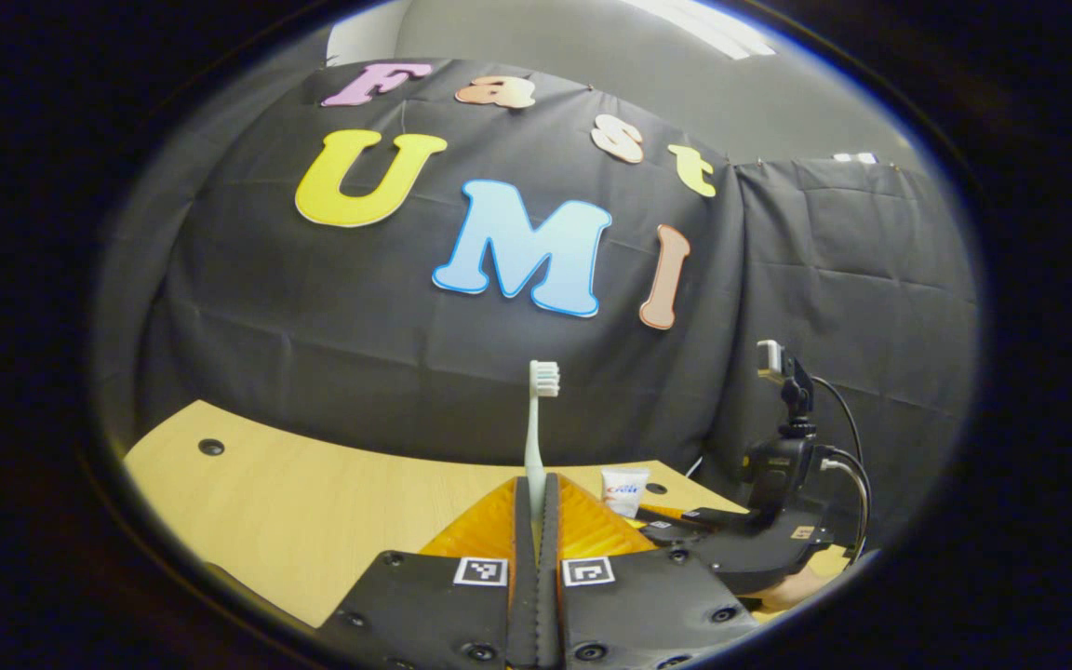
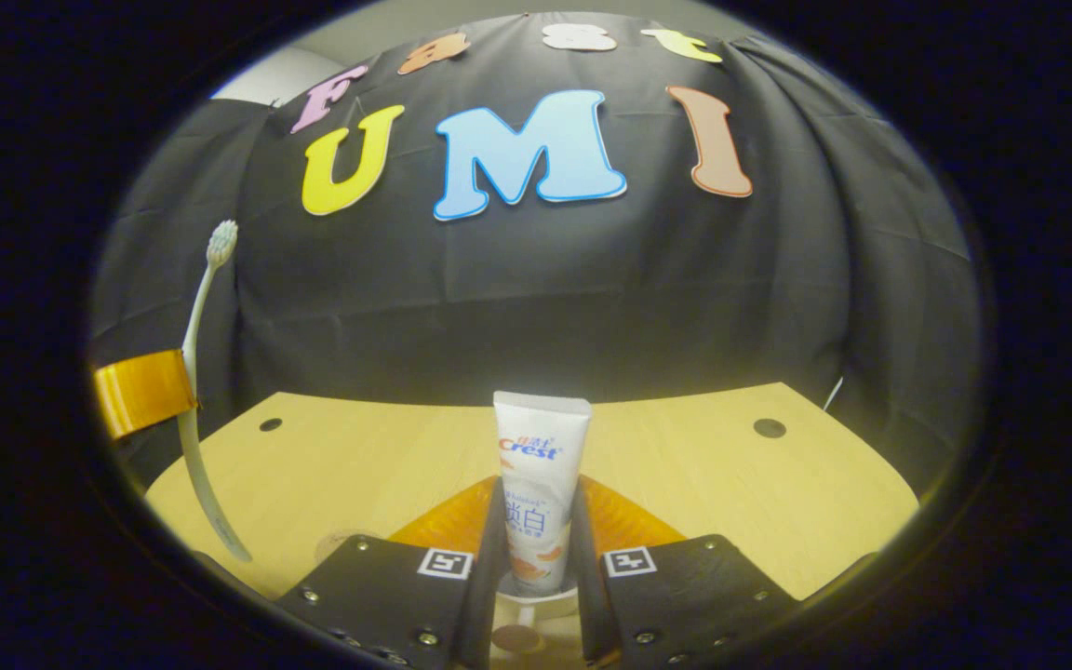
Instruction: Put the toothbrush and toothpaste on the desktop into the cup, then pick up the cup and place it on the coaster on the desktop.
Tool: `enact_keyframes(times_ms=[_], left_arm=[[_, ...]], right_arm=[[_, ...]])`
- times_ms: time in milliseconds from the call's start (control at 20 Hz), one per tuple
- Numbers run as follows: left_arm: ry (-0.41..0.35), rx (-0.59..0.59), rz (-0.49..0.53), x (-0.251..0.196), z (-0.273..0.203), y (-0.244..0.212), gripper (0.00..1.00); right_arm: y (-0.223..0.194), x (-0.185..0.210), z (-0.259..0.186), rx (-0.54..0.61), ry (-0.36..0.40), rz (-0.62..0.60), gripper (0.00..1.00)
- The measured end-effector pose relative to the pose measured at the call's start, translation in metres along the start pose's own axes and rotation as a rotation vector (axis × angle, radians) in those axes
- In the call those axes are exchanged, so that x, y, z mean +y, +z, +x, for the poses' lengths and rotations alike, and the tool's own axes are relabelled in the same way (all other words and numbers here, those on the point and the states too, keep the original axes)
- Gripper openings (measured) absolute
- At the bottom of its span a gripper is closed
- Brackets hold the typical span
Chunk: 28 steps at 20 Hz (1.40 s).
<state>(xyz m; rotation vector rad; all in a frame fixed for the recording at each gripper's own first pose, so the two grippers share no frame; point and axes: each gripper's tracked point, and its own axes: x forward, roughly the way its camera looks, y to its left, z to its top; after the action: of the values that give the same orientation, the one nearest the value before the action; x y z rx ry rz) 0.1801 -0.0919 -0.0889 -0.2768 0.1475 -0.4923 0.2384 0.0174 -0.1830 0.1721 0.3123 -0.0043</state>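
Pressed between the left claw (image 1: 537, 521), at the bottom centre of the left gripper view, a pale slim plastic toothbrush (image 1: 537, 437) is standing upright, bristles at the top, its long axis running straight up from the fingers. At the lower right of that view the right claw (image 1: 676, 526) is hovering over the light wooden desk (image 1: 313, 512) with the white squeeze toothpaste tube (image 1: 624, 490) in it. In the right gripper view the right claw (image 2: 539, 558) is pinching the tube (image 2: 539, 484) low on its body, crimped end up, also upright. Beneath the tube's lower end something pale and rounded is showing at the bottom centre; it may be the cup's rim (image 2: 536, 596), though the view is too cramped to be sure. At the left edge of that view the toothbrush (image 2: 196, 372) is hanging tilted, handle end pointing down toward the desk (image 2: 731, 484), left of the tube. If that is the cup, the right claw is nearer to it and looks set to drop straight down.
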Motion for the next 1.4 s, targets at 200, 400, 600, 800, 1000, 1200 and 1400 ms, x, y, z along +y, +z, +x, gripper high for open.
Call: enact_keyframes(times_ms=[200,400,600,800,1000,1200,1400], left_arm=[[-0.016,-0.002,-0.028,-0.006,0.013,-0.004,0.07],[-0.049,-0.028,-0.069,-0.019,0.026,-0.001,0.07],[-0.093,-0.079,-0.122,-0.032,0.047,0.008,0.07],[-0.135,-0.147,-0.182,-0.043,0.066,0.017,0.07],[-0.142,-0.127,-0.176,-0.048,0.092,-0.002,0.07],[-0.146,-0.077,-0.169,-0.05,0.114,-0.029,0.07],[-0.128,-0.04,-0.161,-0.045,0.121,-0.062,0.07]], right_arm=[[0.005,0.0,-0.01,-0.008,0.01,-0.045,0.35],[0.027,-0.011,-0.043,-0.056,0.01,-0.048,0.5],[0.038,-0.038,-0.087,-0.089,-0.032,0.01,0.74],[0.02,-0.071,-0.121,-0.037,-0.108,0.016,0.86],[0.003,-0.089,-0.144,0.016,-0.15,0.056,0.87],[-0.007,-0.098,-0.15,0.052,-0.158,0.05,0.86],[-0.004,-0.093,-0.147,0.058,-0.127,0.068,0.86]])
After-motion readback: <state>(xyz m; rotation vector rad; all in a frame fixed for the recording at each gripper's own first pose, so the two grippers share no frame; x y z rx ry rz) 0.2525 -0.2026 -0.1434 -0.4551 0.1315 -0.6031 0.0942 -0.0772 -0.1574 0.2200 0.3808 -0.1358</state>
